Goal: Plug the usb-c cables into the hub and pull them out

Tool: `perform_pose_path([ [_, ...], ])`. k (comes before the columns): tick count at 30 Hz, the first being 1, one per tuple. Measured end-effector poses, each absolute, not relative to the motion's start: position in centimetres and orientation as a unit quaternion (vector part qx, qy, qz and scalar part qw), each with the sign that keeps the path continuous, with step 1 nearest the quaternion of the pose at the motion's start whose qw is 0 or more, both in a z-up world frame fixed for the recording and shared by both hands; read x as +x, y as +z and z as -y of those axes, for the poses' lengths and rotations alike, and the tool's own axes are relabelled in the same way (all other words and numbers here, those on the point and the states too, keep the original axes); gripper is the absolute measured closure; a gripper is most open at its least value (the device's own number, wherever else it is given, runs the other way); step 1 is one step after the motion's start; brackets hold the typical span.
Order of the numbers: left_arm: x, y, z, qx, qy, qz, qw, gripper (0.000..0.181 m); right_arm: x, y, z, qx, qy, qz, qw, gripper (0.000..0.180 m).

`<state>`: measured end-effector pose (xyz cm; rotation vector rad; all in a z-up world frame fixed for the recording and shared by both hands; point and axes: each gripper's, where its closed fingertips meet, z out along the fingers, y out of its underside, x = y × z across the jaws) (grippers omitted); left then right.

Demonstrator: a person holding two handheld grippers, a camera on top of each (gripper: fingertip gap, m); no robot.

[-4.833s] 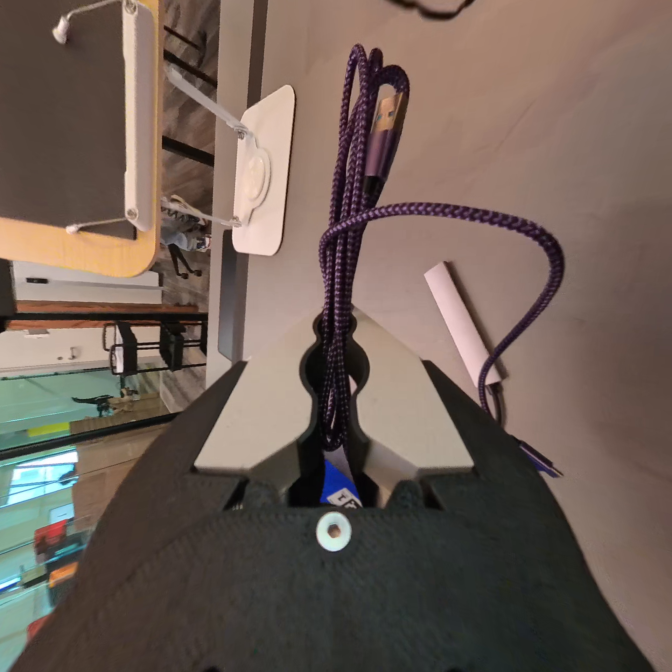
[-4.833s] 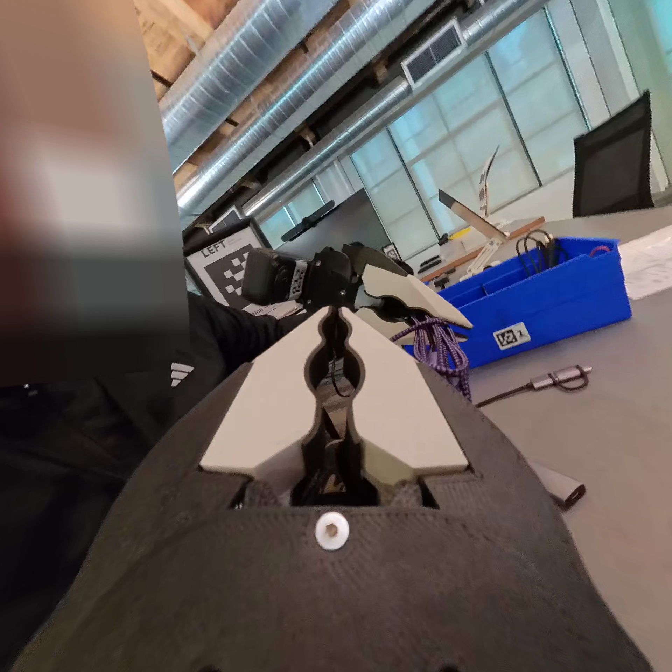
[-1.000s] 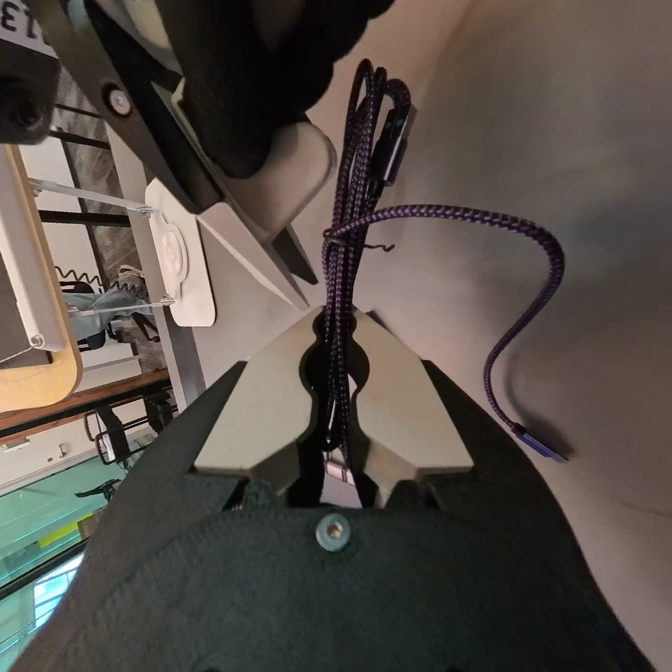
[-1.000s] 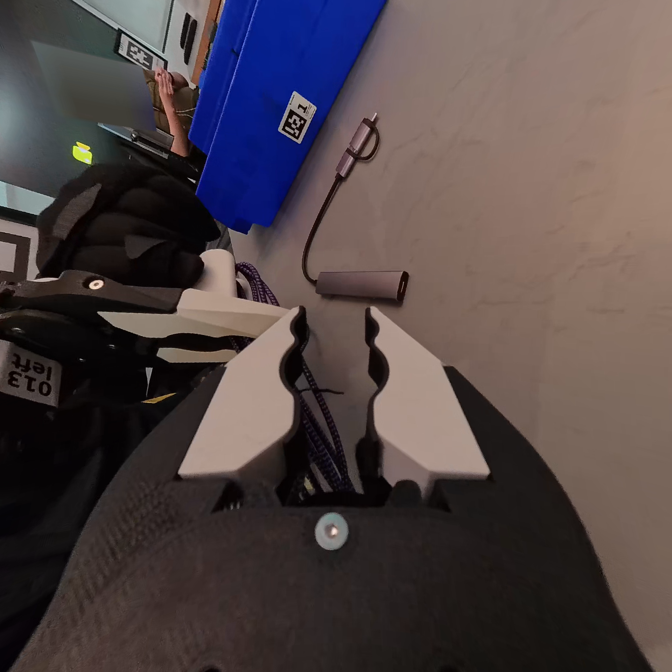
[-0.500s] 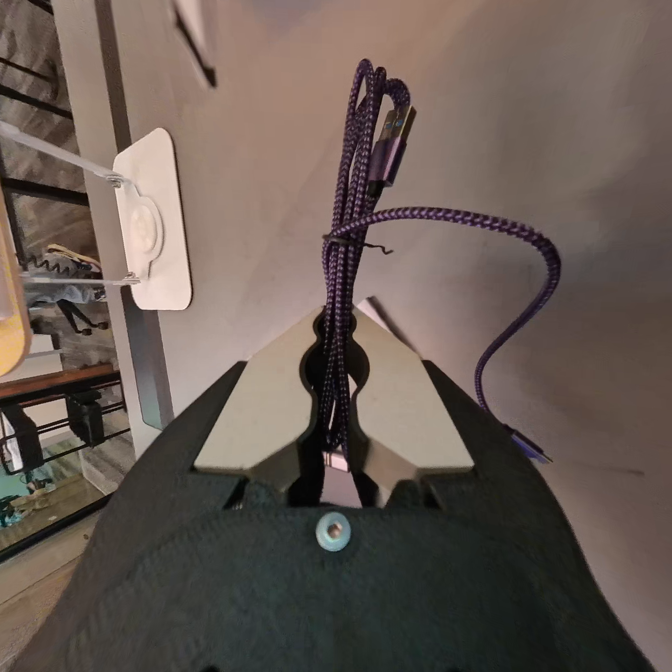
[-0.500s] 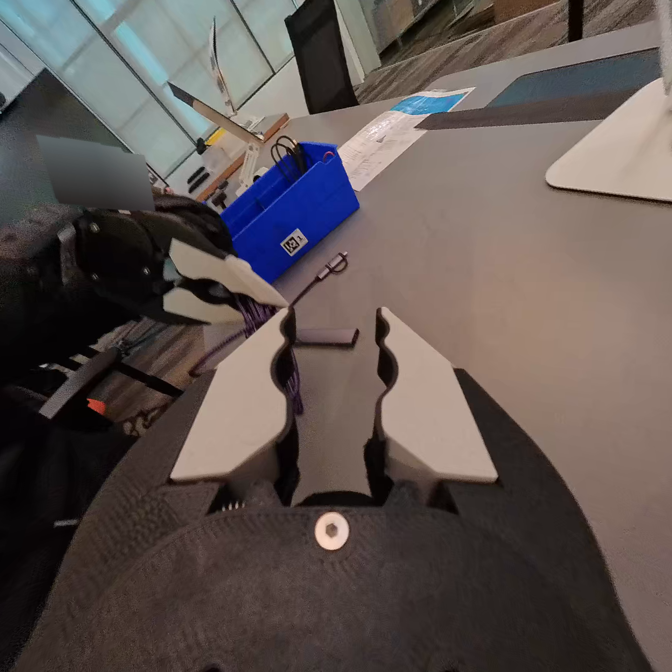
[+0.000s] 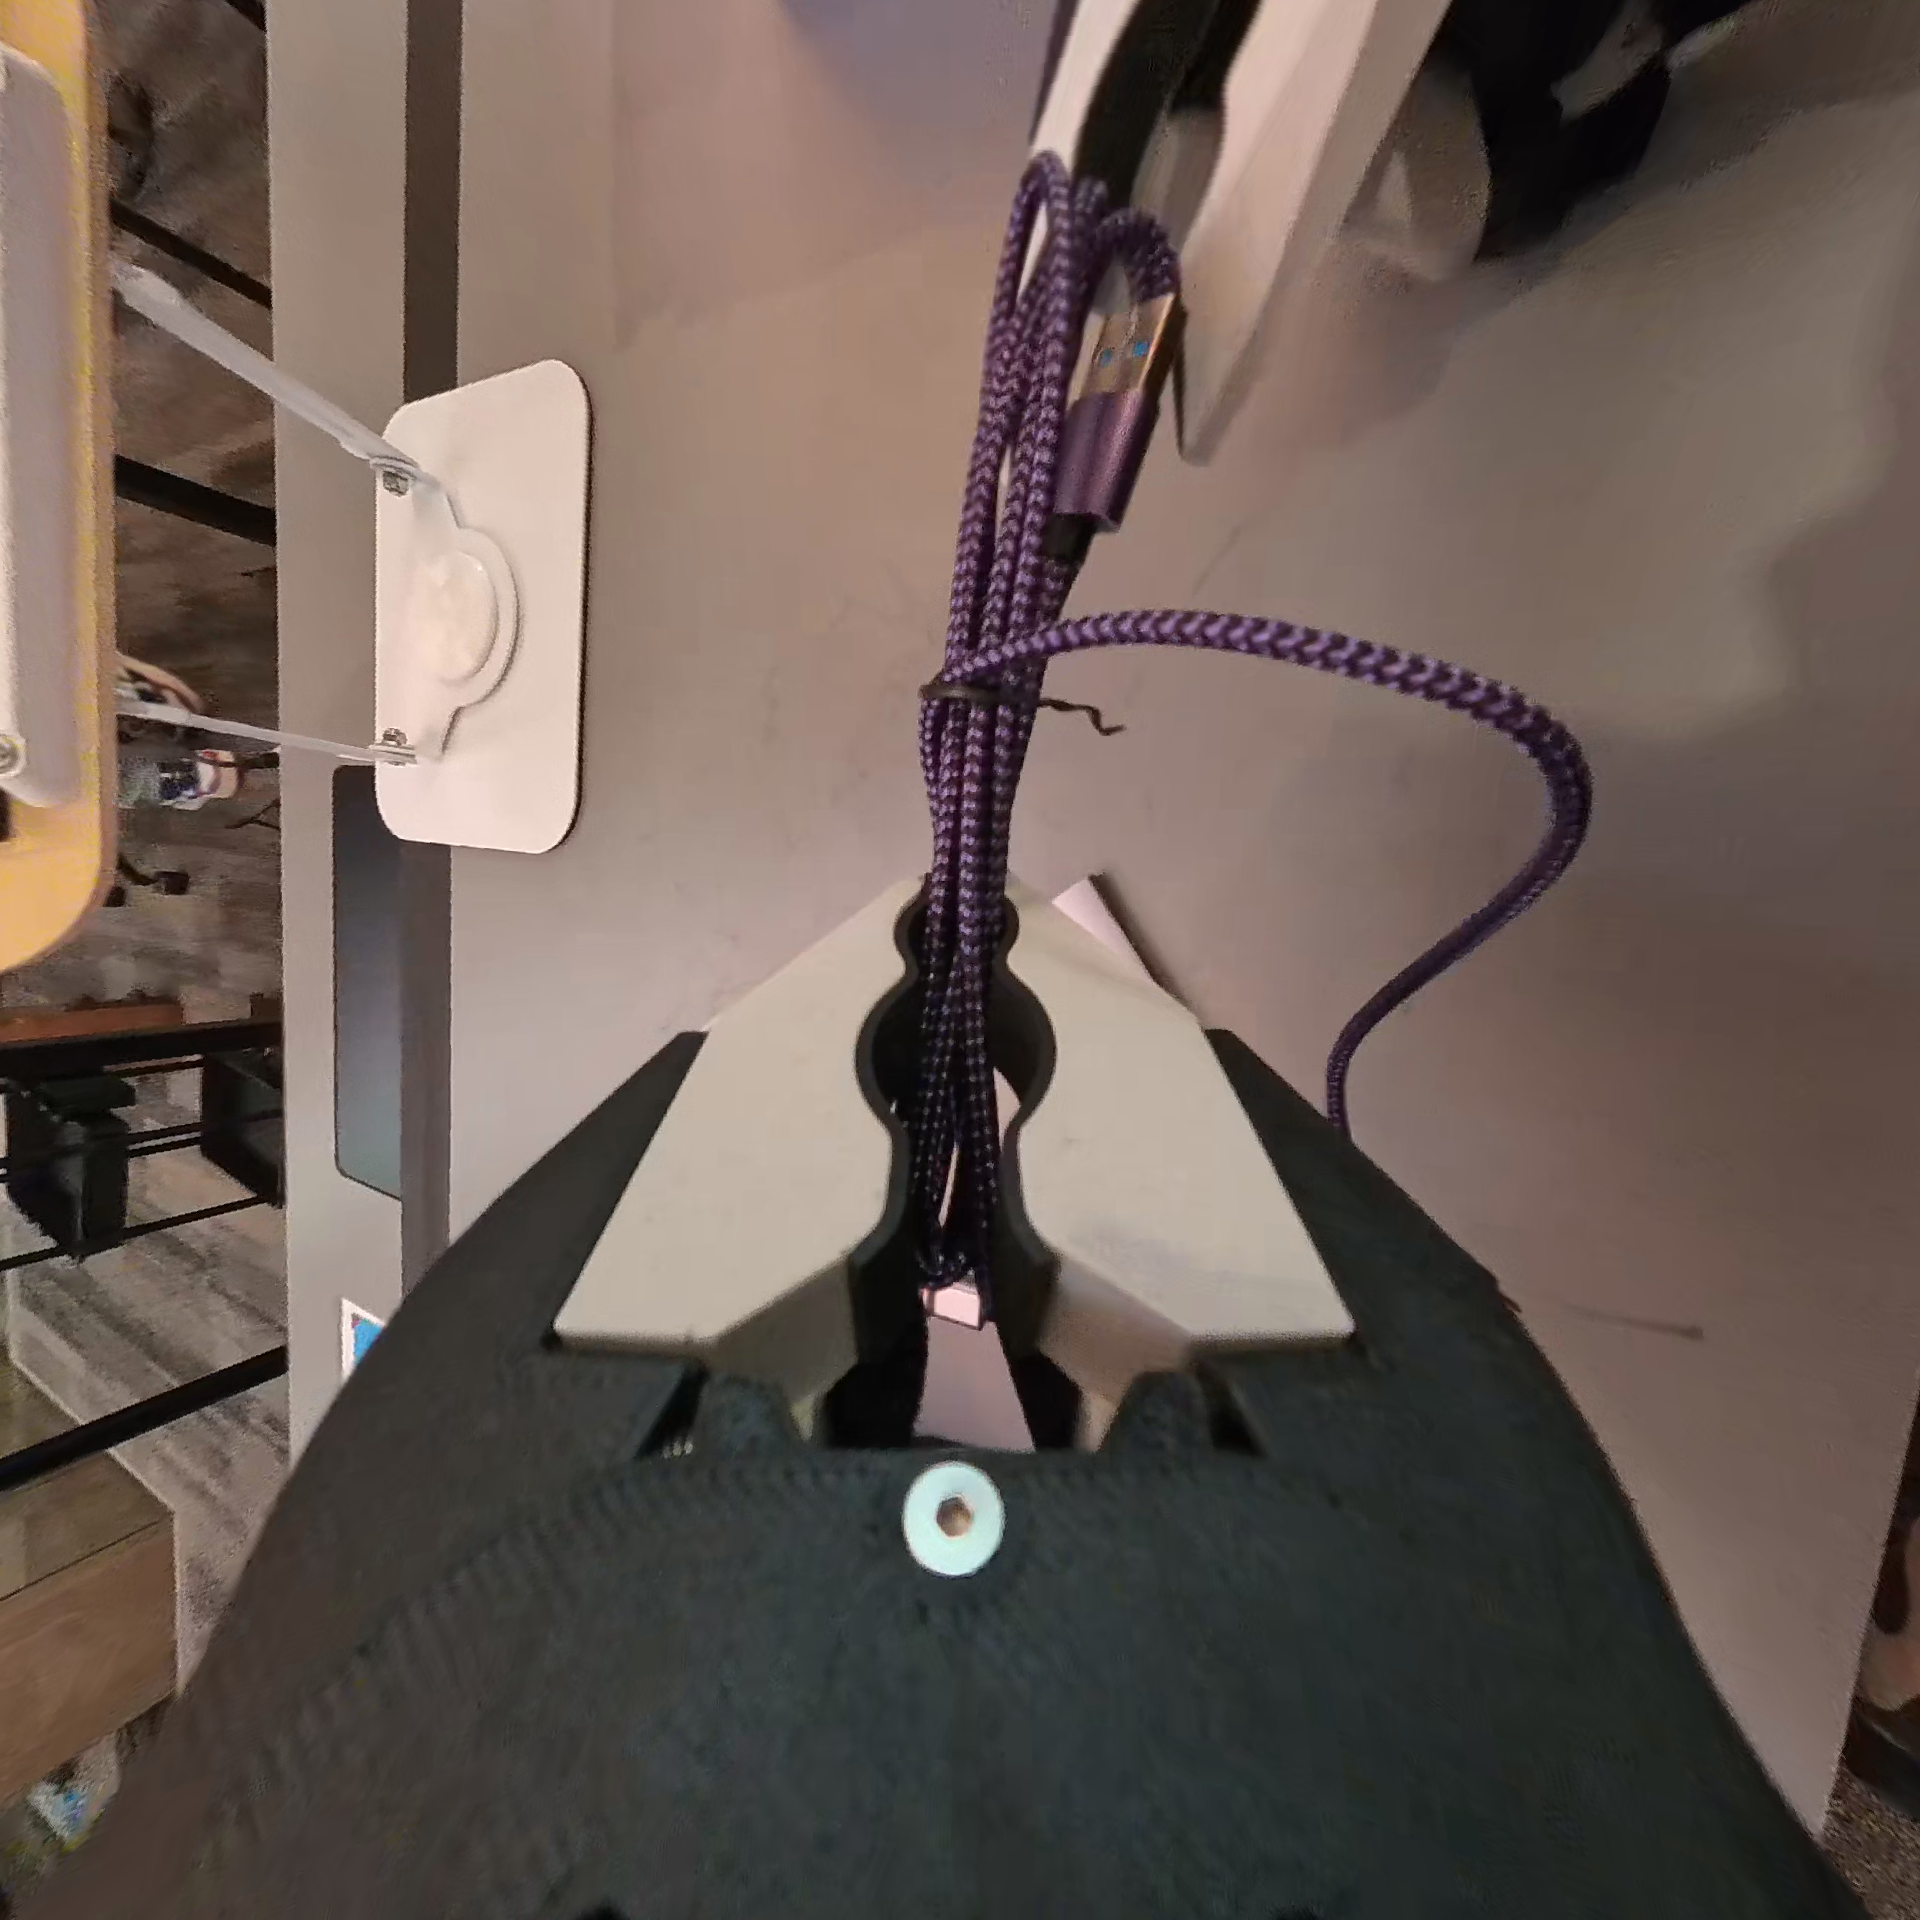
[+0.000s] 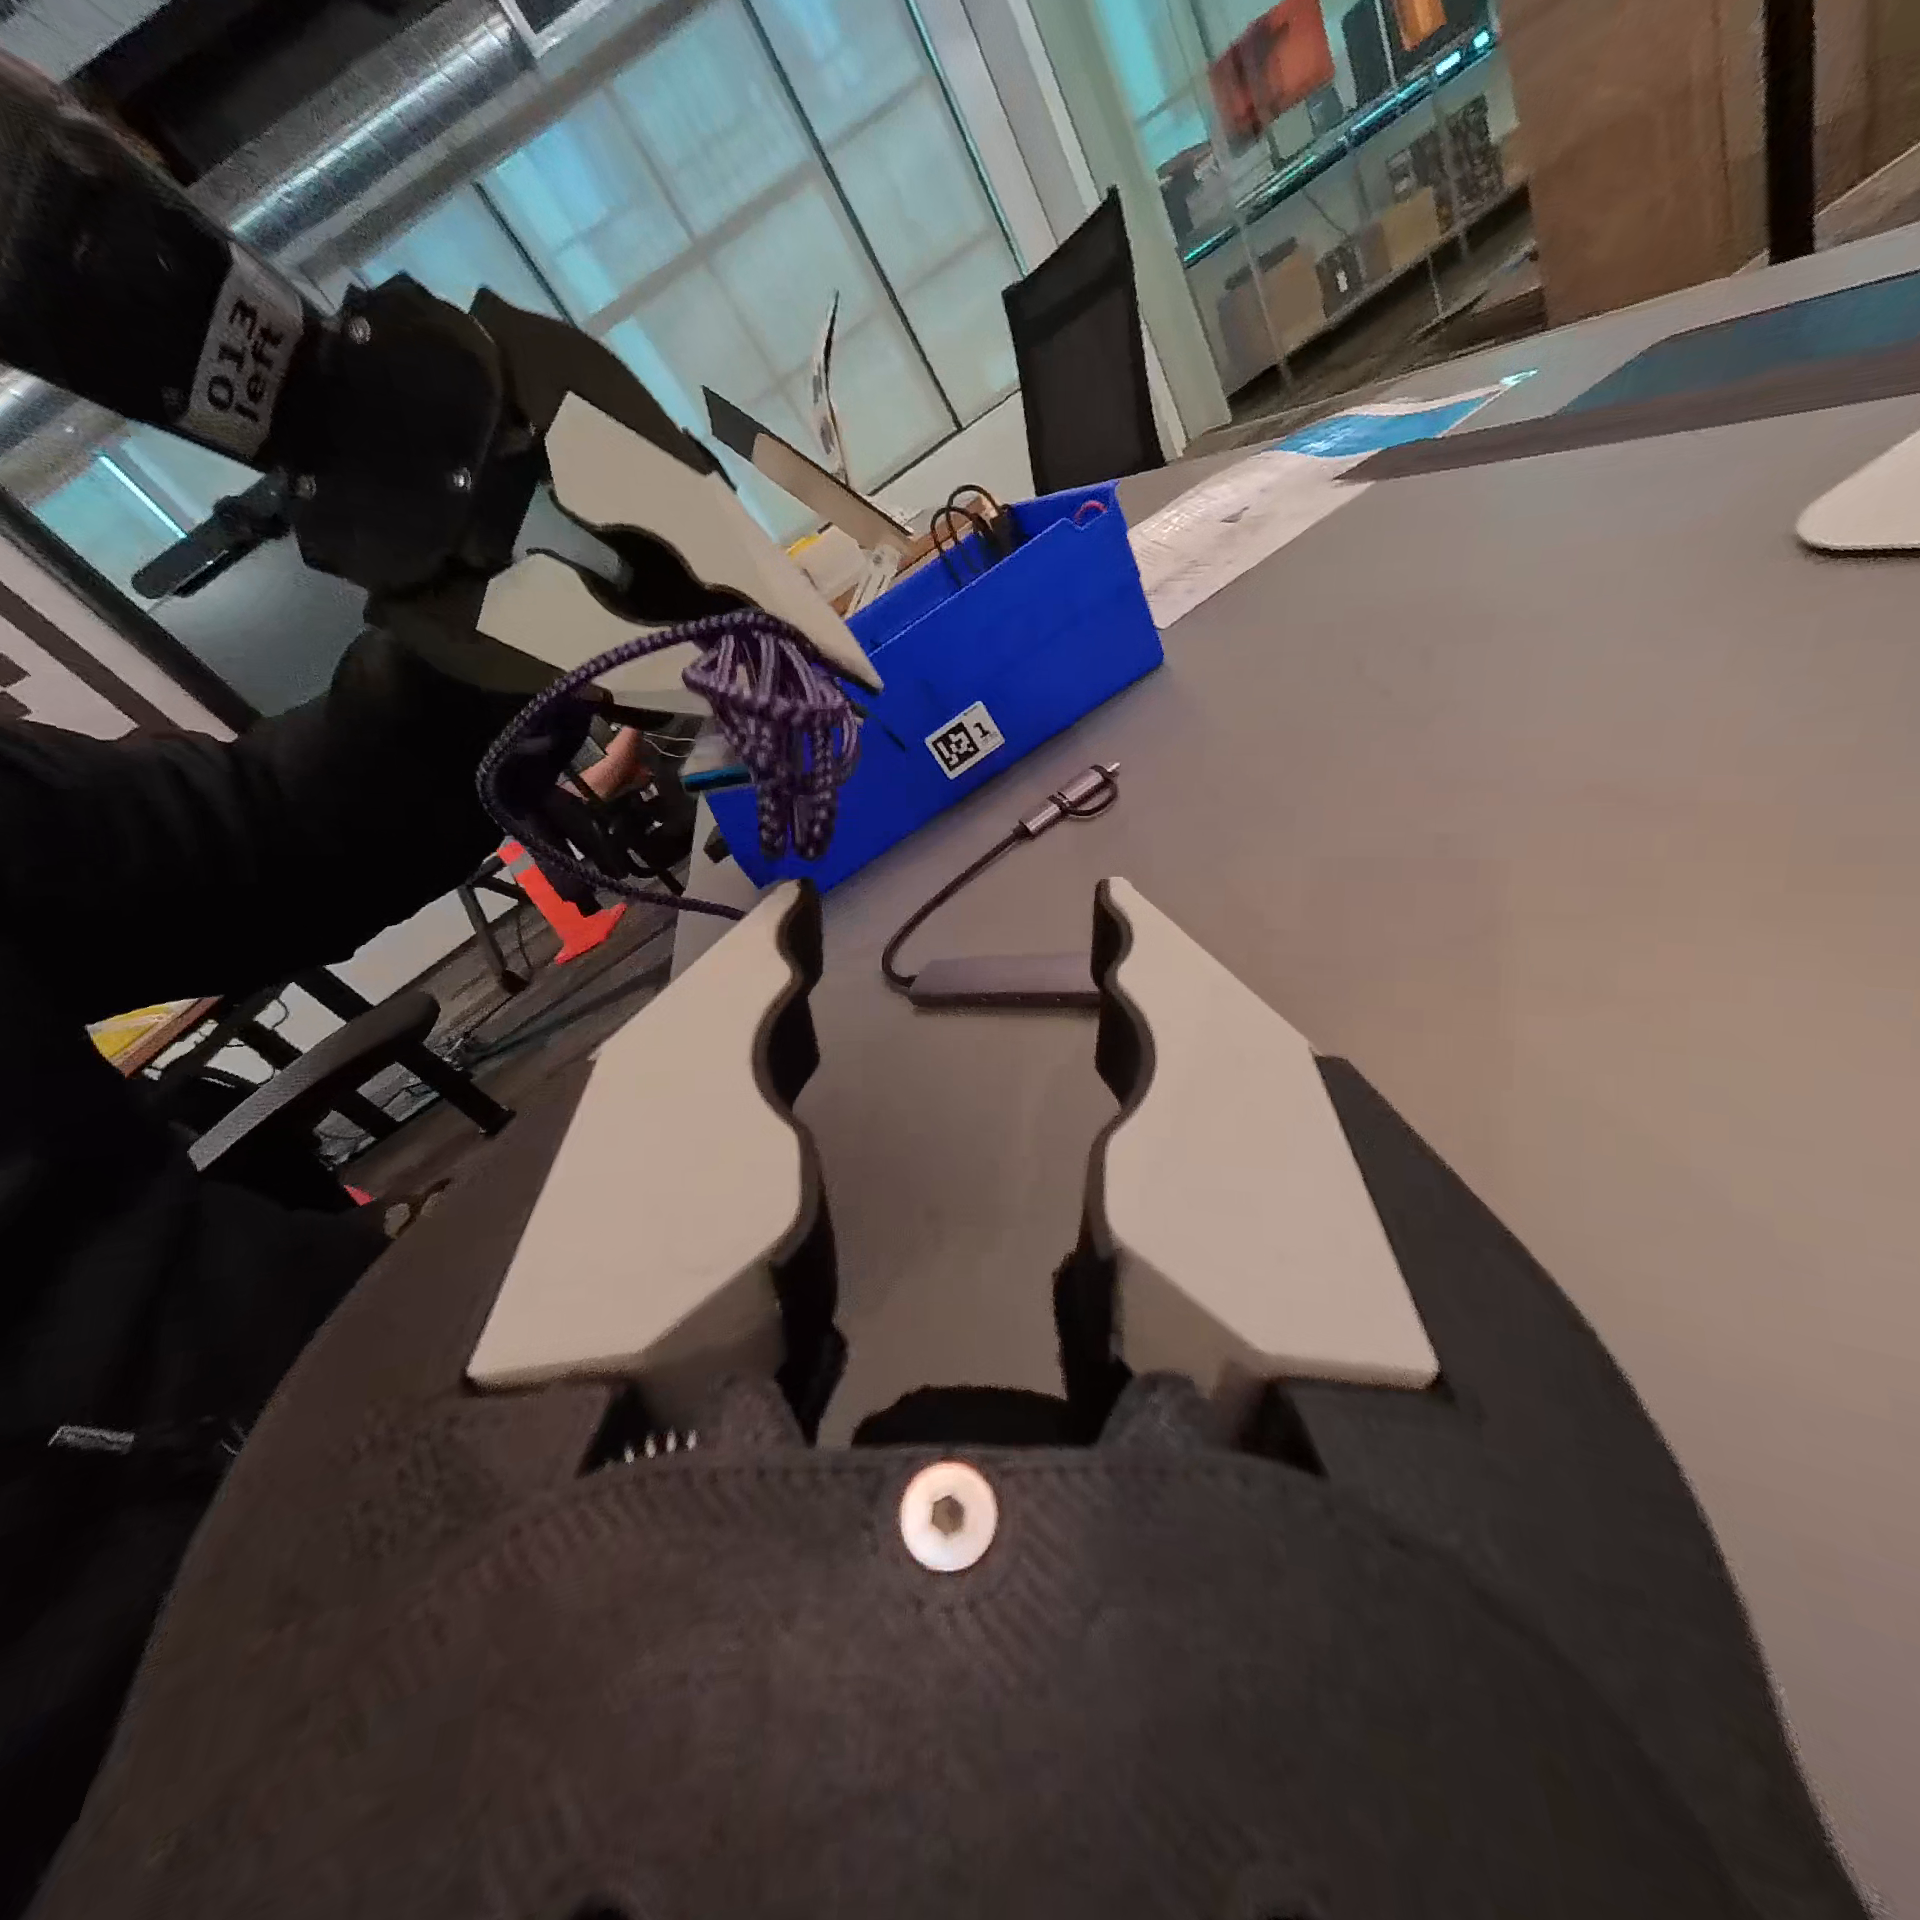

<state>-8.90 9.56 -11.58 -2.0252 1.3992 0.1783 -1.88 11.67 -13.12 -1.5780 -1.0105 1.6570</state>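
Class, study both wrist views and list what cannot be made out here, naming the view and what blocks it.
- Left wrist view: the purple cable has its loose end cut off behind the left gripper.
- Right wrist view: part of the hub sits behind a finger of the right gripper, so its ports stay unseen.
- Right wrist view: what the blue bin holds is mostly hidden by its wall.
- Left wrist view: the right gripper's fingers at the top edge are cropped and blurred.

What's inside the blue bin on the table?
Looped black cables stick up above the rim of the blue bin. Anything lower inside is hidden by its wall.
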Motion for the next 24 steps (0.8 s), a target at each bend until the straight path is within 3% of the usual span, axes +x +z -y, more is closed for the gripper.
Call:
perform_pose_path([
  [9, -8.7, -10.6, -10.4, -0.796, 0.039, -0.509, 0.326, 0.178, -4.2, -10.8, -10.7, -0.536, 0.678, 0.364, 0.347, 0.118],
  [24, -9.0, -9.8, -12.3, -0.826, 0.024, -0.468, 0.313, 0.178, -7.1, -7.8, -12.5, -0.475, 0.738, 0.317, 0.359, 0.119],
])
